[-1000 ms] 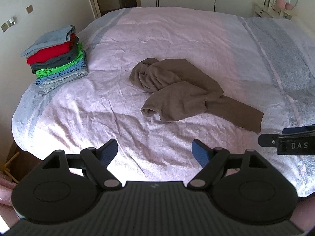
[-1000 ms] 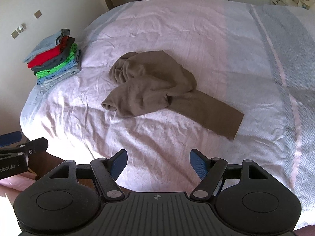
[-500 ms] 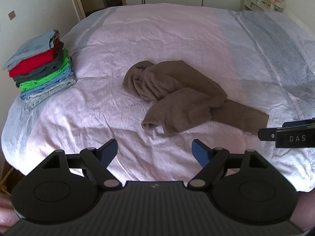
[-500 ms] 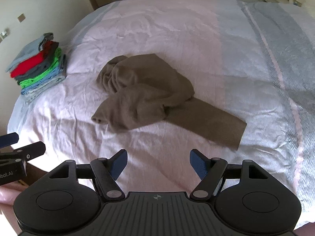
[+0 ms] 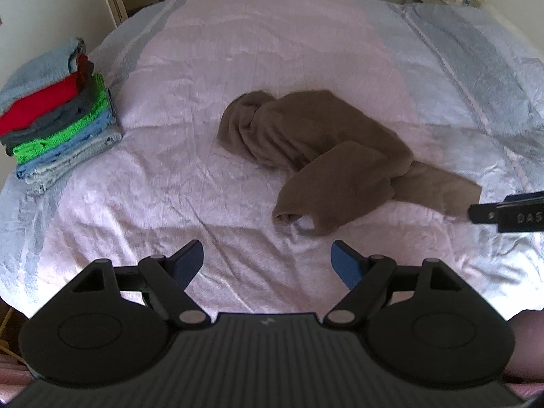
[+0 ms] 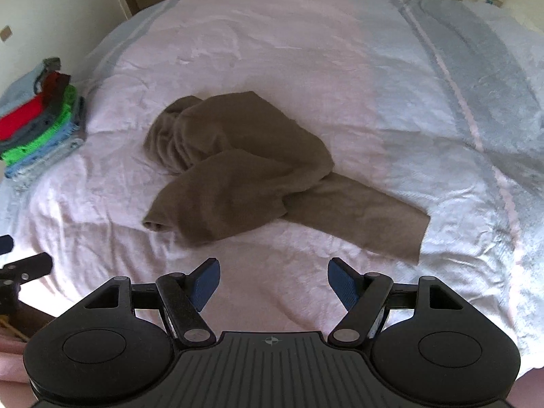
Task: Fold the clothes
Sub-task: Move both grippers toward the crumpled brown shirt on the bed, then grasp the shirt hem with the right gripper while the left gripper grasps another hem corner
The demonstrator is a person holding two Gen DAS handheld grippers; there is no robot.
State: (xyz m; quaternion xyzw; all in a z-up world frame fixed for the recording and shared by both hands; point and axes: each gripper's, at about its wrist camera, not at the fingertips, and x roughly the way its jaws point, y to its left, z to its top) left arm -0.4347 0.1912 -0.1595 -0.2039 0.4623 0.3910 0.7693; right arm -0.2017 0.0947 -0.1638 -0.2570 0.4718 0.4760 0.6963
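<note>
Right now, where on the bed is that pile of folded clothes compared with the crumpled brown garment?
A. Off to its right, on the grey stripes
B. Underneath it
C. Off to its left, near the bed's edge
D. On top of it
C: the folded stack sits apart, left of the brown garment, by the bed's left edge.

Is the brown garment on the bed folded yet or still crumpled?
Crumpled. The brown garment lies bunched on the bed, one part draped over another and one end trailing flat, unlike the neat stack.
</note>
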